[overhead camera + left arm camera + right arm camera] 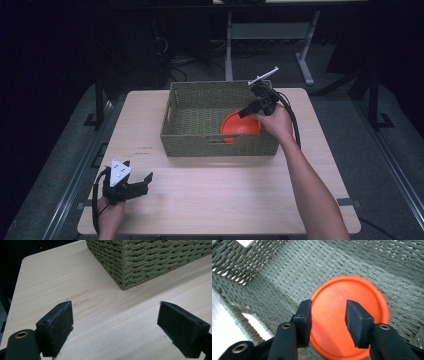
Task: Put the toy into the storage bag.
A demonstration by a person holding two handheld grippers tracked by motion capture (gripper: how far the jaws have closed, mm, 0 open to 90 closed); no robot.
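Note:
An orange round plate [239, 128] [367, 300] lies flat on the bottom of a green woven basket [220, 146] [287, 272], near its front right corner. My right gripper [243, 113] [328, 307] hangs over the basket's right side and points down at the plate. It is open, its jaws are a little apart, and nothing is between them. Open wide, my left gripper [137, 171] [116, 312] rests low over the table's front left corner. It is empty and faces the basket's near corner [150, 260].
The basket stands in the far middle of the light wooden table [225, 190] [50, 277]. Bare wood lies in front of it and to both sides. Beyond the table are a dark floor, cables and a grey desk frame [265, 31].

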